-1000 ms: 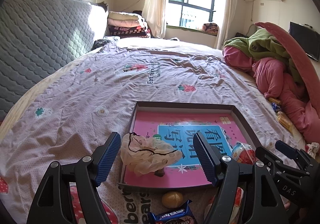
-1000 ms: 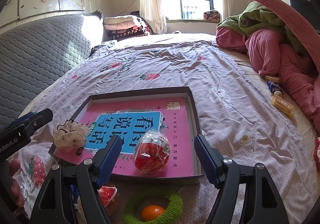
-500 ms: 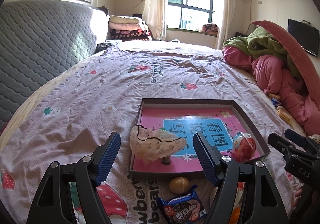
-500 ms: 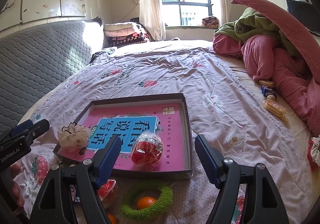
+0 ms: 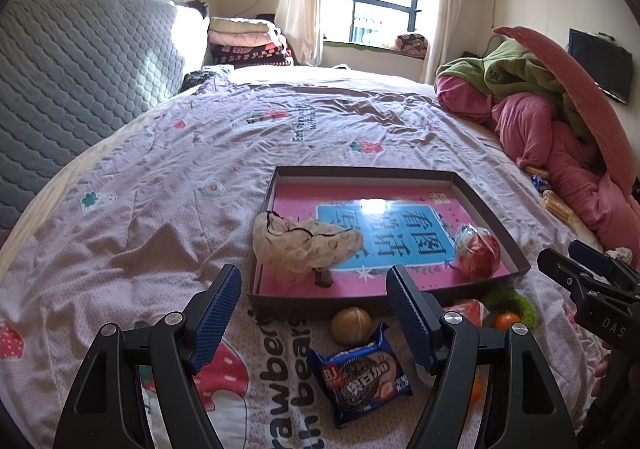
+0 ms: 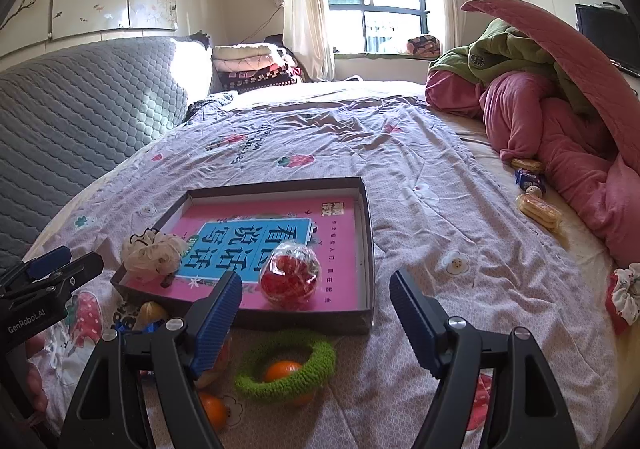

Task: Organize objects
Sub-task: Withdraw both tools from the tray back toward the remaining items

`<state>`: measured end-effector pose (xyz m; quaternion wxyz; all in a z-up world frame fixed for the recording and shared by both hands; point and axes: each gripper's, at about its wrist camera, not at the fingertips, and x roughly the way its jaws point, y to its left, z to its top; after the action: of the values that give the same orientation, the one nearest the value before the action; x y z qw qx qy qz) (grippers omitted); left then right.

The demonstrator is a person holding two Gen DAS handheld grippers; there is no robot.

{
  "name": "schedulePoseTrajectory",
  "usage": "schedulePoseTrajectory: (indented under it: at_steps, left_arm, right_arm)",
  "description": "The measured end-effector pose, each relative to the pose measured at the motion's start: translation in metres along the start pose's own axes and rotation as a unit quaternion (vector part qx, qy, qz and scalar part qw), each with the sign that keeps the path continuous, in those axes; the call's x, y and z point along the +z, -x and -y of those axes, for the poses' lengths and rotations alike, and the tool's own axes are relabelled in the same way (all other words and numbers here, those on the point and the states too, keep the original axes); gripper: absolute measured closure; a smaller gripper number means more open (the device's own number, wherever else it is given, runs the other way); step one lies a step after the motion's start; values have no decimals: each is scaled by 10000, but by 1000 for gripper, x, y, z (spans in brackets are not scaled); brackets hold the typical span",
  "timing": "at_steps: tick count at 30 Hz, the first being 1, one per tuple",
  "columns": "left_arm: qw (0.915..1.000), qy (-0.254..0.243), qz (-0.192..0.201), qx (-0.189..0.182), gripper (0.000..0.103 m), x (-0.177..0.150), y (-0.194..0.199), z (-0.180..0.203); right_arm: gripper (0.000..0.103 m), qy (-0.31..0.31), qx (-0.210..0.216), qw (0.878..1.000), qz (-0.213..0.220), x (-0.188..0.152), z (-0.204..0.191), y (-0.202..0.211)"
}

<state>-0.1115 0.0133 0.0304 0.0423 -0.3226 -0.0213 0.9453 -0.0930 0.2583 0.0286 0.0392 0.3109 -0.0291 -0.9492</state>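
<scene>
left tool (image 5: 312, 309): jaws wide apart, empty; has backed off from the tray, so snack packet (image 5: 362, 377) and the tan round fruit (image 5: 351, 325) now show below it.
right tool (image 6: 316, 313): also spread, empty, pulled back likewise.
tray (image 6: 370, 249): holds cloth bundle (image 5: 300, 245) at left front and wrapped red ball (image 6: 290, 281) at right front.
meaning: both drops look done, next pick pending.
loose: green ring (image 6: 286, 367) around an orange (image 6: 282, 371), just outside the tray's front wall.
room: bed open beyond; tray wall blocks low sweeps.
</scene>
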Motion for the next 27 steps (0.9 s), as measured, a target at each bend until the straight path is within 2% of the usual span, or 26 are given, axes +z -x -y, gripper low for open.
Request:
schedulePoseTrajectory:
  at_steps: [15, 27]
  left_arm:
    - [9995, -102, -297, -73, 27, -29, 2, 13]
    - [9985, -87, -540, -74, 27, -50, 0, 6]
  right_arm:
    - [27, 70, -36, 9998, -189, -23, 7, 6]
    - [27, -2, 58, 9986, -524, -42, 14, -2]
